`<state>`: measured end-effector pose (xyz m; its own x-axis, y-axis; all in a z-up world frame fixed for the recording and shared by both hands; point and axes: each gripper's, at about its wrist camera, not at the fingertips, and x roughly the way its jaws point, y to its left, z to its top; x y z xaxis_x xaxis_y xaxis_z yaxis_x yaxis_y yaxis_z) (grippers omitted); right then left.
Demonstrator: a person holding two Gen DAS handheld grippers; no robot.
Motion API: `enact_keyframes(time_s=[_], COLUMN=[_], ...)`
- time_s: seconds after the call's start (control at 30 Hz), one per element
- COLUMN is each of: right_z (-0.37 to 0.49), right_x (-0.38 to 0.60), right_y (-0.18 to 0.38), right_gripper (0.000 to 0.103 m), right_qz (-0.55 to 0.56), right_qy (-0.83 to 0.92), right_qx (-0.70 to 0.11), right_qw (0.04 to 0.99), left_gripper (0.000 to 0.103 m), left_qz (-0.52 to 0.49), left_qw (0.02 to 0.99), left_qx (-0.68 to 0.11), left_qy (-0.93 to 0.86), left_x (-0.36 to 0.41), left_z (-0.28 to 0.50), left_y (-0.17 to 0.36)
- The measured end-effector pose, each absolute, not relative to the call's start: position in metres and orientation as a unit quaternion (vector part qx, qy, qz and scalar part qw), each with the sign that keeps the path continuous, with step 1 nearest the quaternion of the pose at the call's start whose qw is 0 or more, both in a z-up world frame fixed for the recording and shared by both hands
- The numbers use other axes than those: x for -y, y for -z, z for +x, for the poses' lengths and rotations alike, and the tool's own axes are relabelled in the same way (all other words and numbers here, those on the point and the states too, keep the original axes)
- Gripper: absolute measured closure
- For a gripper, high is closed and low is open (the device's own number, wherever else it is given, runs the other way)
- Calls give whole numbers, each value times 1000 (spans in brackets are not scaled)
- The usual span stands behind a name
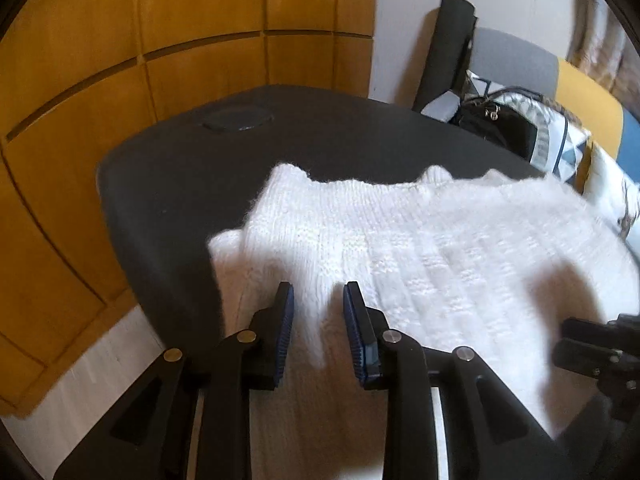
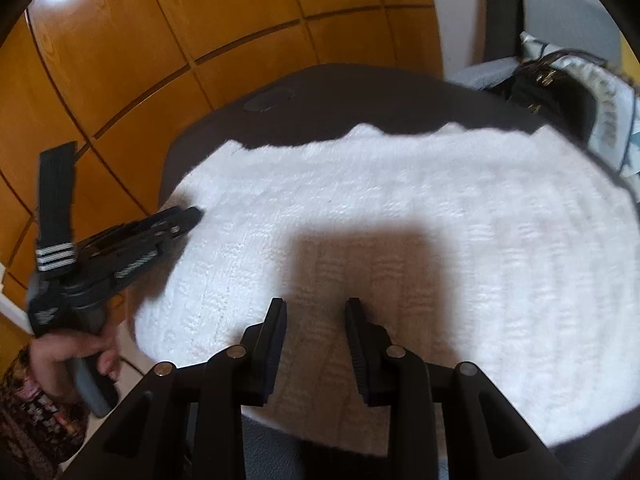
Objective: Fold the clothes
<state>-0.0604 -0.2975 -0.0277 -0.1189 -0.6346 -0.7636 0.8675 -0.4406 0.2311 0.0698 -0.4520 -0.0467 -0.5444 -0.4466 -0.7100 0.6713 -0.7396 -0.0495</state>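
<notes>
A white knitted sweater lies spread flat on a dark table. In the left wrist view, my left gripper hovers over the sweater's near left part, its blue pads apart. A ridge of knit lies below the gap, and the pads do not press it. In the right wrist view, my right gripper stands open just above the near middle of the sweater, casting a shadow on it. A hand holds the left gripper at the sweater's left edge. The right gripper shows at the left view's right edge.
Orange wooden wall panels curve behind and to the left of the table. A round inset sits in the far tabletop. At the back right stands a grey seat with a black bag and patterned cushions.
</notes>
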Motion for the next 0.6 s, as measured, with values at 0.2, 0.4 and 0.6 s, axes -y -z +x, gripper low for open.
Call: enact_keyframes(time_s=[0.2, 0.4, 0.6], right_z=[-79, -112, -120], right_x=[268, 249, 246], right_y=[16, 28, 31], right_gripper=[70, 70, 70], right_qz=[392, 422, 428], right_qy=[794, 792, 784], right_qx=[-148, -138, -141], right_qw=[441, 419, 427], left_gripper=[49, 46, 45], left_qz=[318, 366, 373], left_qw=[315, 327, 335], left_qx=[-175, -158, -155], left_qy=[877, 857, 851], left_x=[427, 419, 419], left_z=[69, 50, 49], left_y=[28, 52, 57])
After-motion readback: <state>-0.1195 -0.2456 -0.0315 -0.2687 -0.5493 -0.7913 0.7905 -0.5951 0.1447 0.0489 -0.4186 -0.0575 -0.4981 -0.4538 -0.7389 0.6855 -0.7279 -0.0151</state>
